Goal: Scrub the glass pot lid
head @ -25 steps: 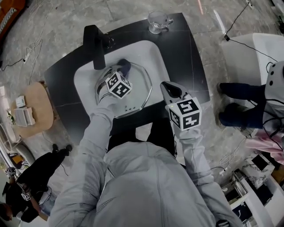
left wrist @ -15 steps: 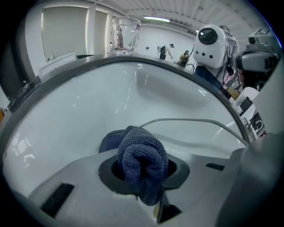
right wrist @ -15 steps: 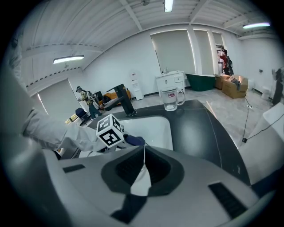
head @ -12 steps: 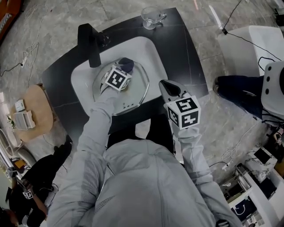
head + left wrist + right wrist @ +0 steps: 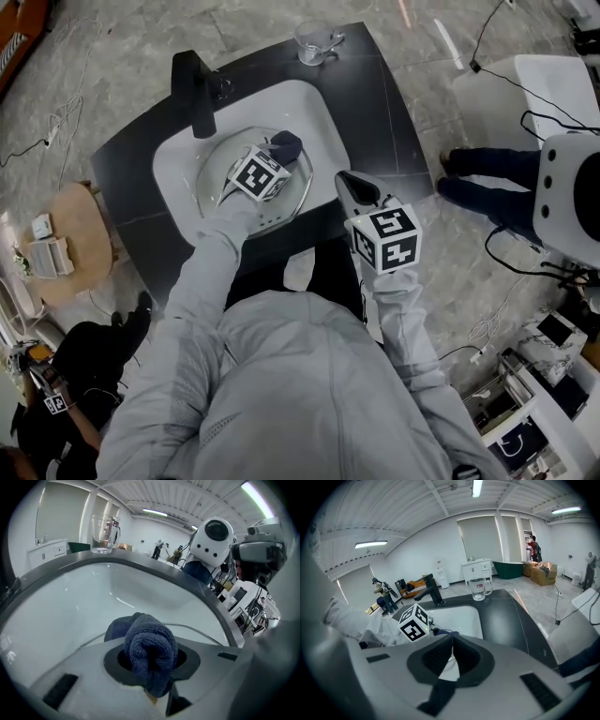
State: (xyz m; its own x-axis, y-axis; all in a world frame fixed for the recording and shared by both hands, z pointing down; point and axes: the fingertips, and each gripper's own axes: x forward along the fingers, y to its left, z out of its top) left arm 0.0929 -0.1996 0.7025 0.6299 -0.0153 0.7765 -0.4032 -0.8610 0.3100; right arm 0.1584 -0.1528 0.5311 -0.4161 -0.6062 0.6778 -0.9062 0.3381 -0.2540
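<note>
The glass pot lid [image 5: 219, 165] lies flat in the white sink [image 5: 314, 108], its metal rim [image 5: 202, 633] showing past the jaws in the left gripper view. My left gripper [image 5: 277, 157] is down over the lid's right part, shut on a dark blue cloth [image 5: 287, 145] that bunches out between its jaws [image 5: 150, 648]. My right gripper [image 5: 350, 184] hovers over the black counter just right of the sink. It is shut with nothing between its jaws [image 5: 452, 641], away from the lid.
A black faucet [image 5: 194, 94] stands at the sink's back left. A clear glass mug [image 5: 314, 39] sits on the black counter [image 5: 394, 122] behind the sink. A person's legs [image 5: 483, 187] and a white machine [image 5: 567, 197] are to the right on the floor.
My left gripper has slid the cloth to the right across the lid. The right gripper has stayed beside the sink.
</note>
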